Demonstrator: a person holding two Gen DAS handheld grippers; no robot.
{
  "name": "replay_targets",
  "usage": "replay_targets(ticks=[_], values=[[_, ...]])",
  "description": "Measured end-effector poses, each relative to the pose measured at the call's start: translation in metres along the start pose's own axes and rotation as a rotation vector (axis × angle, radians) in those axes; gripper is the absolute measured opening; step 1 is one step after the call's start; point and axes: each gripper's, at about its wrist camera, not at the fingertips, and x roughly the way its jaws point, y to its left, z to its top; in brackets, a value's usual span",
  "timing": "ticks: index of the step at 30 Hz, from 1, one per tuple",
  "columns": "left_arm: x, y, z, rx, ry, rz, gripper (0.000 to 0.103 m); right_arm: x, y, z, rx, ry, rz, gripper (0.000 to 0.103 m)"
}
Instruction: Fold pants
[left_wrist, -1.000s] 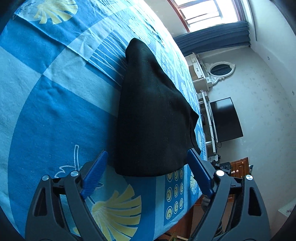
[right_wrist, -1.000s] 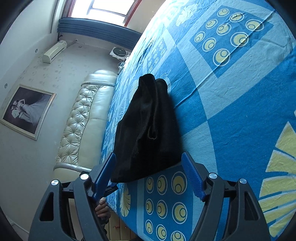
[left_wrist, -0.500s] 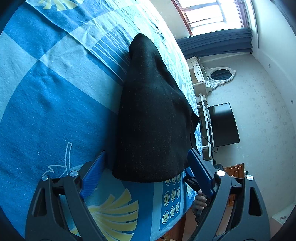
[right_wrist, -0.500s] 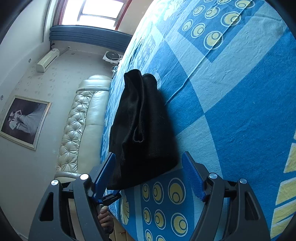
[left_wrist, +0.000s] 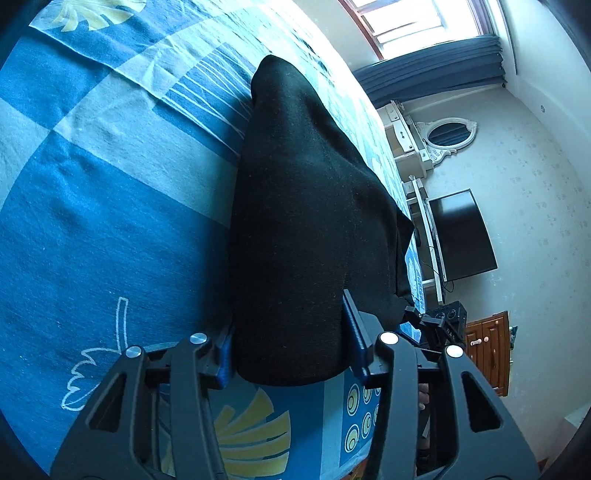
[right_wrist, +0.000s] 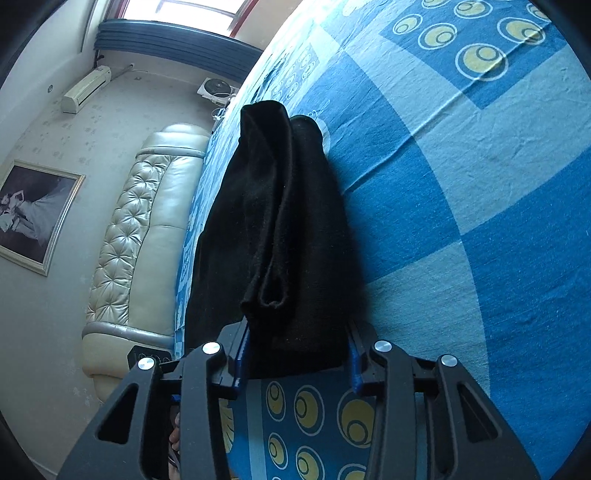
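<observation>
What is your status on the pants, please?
Both tongs, left and right, just closed on the black pants' near edge. Pants lie on the bed. Nothing obstructing.

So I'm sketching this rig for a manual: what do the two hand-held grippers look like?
Both look alike. The left hand-held gripper and the right hand-held gripper each have black plastic linkage arms with triangular cut-outs, round silver pivot screws, and two fingers faced with blue ribbed pads. No cables or markings show on them. No sleeve is visible.

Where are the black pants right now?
The black fabric pants lie on the blue patterned bedsheet near the bed's edge, near end between both grippers' jaws.
</observation>
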Motion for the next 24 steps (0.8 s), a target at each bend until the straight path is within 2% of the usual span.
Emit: replay_targets(ticks=[6,24], values=[[-0.005,-0.01,-0.002,0.034,-0.02,0.055,0.035,-0.008,0.001,-0.005,0.004,-0.014,0.02,0.035],[-0.025,-0.016,-0.012,0.051,-0.015,0.123,0.033,-0.029,-0.001,-0.024,0.015,-0.001,0.031,0.034]])
